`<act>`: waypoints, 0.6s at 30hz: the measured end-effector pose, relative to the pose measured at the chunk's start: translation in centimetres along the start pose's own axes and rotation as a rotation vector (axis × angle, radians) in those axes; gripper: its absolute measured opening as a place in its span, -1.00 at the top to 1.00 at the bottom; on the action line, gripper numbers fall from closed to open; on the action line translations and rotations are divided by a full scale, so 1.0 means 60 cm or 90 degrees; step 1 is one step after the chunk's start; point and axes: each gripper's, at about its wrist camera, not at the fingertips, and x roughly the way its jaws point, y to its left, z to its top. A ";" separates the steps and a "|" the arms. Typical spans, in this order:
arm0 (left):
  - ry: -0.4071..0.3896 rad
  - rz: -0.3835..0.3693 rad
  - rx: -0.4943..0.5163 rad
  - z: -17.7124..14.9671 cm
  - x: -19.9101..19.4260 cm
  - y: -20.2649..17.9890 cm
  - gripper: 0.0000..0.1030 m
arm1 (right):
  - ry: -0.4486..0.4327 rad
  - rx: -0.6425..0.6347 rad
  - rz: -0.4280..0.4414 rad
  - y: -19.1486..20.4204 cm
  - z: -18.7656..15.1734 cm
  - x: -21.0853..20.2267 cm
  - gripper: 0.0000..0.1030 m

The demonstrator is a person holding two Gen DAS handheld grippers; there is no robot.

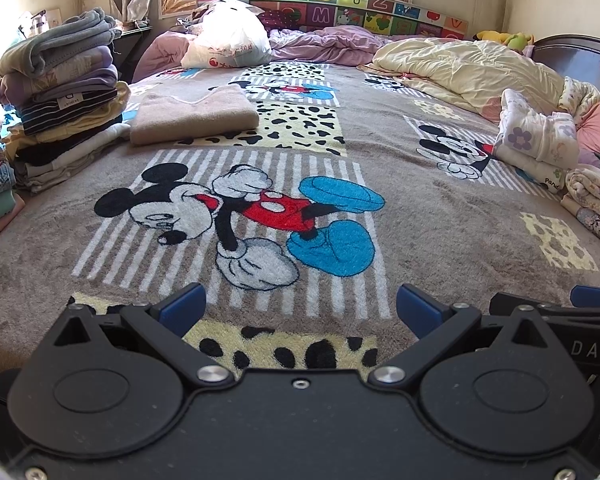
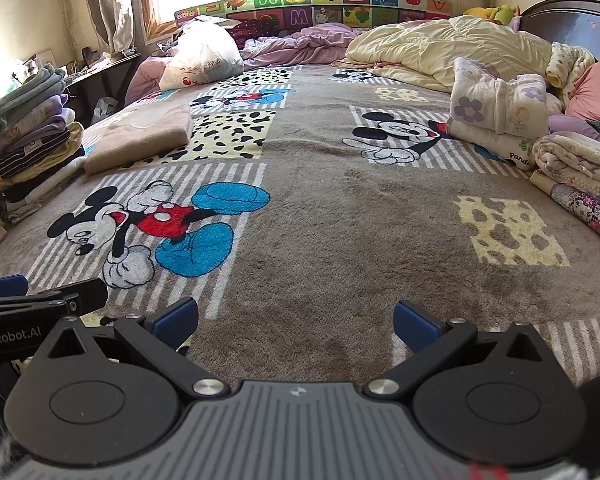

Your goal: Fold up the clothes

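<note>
Lying flat beside the clothes stack (image 1: 60, 92), a neatly folded beige sweater (image 1: 194, 114).

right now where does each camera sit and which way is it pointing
Left wrist view: sits on the left gripper, low over the cartoon-mouse blanket, facing the alphabet headboard; its own open jaws show, and the right gripper's edge beside it.
Right wrist view: sits on the right gripper, facing the same way; open jaws show, and the left gripper's edge.
Shared: folded beige sweater, clothes stack, cream quilt, white plastic bag.
</note>
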 end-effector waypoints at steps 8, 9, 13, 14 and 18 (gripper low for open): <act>0.009 0.003 0.000 0.000 0.011 0.000 -0.99 | 0.007 0.002 0.001 -0.001 -0.002 0.010 -1.00; 0.009 0.003 0.000 0.000 0.013 0.000 -0.99 | 0.008 0.003 0.001 -0.002 -0.002 0.012 -0.99; 0.015 0.004 0.001 0.000 0.019 -0.001 -0.99 | 0.013 0.007 0.003 -0.004 -0.001 0.020 -1.00; 0.017 0.004 0.001 0.001 0.021 -0.001 -0.99 | 0.014 0.007 0.004 -0.005 -0.001 0.022 -1.00; 0.023 0.005 -0.004 0.010 0.036 0.013 -1.00 | 0.021 0.008 0.006 -0.005 0.002 0.033 -1.00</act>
